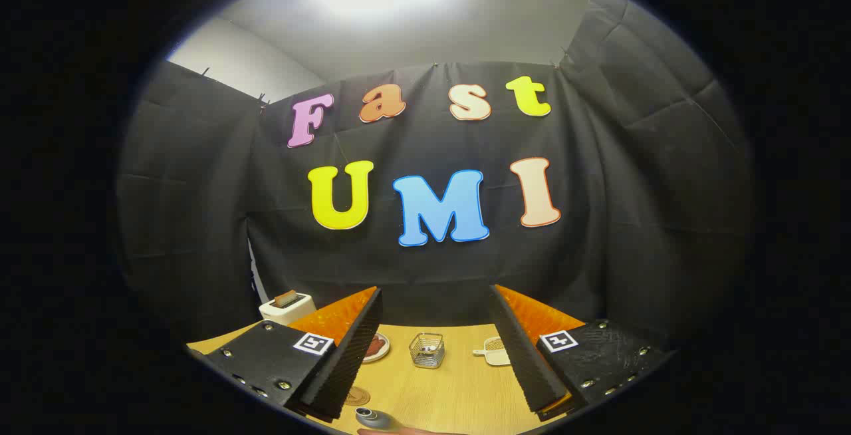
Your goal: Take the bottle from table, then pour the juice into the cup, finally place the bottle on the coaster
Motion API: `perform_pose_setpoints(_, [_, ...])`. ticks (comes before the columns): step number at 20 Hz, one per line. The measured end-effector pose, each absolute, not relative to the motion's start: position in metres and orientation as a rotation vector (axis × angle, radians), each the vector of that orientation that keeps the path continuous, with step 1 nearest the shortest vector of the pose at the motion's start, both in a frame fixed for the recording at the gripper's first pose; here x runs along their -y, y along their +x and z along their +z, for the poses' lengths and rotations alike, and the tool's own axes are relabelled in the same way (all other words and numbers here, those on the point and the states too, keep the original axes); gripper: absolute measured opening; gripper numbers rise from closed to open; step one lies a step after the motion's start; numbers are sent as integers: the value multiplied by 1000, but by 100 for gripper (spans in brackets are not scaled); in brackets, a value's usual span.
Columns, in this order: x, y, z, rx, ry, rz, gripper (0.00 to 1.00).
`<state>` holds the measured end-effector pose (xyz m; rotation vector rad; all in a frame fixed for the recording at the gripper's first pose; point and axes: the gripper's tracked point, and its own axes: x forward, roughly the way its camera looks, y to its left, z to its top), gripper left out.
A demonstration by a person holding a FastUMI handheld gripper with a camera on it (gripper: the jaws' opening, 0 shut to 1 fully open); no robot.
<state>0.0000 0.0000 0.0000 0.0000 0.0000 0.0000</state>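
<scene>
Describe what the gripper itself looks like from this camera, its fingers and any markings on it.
The gripper has two long wedge-shaped fingers with finely ribbed inner faces, standing apart over the wooden table. Each finger sits on a flat dark plate fastened with small silver screws, and each plate carries a square black-and-white tag. No cables are visible.

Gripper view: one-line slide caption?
Open tongs hover above the table, wire basket beyond them, coaster and bottle below.
</scene>
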Motion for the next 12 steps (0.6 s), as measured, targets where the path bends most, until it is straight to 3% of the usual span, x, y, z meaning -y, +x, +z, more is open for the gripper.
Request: perform_pose_setpoints(12, [-13,-9,6,42,-18,17,97])
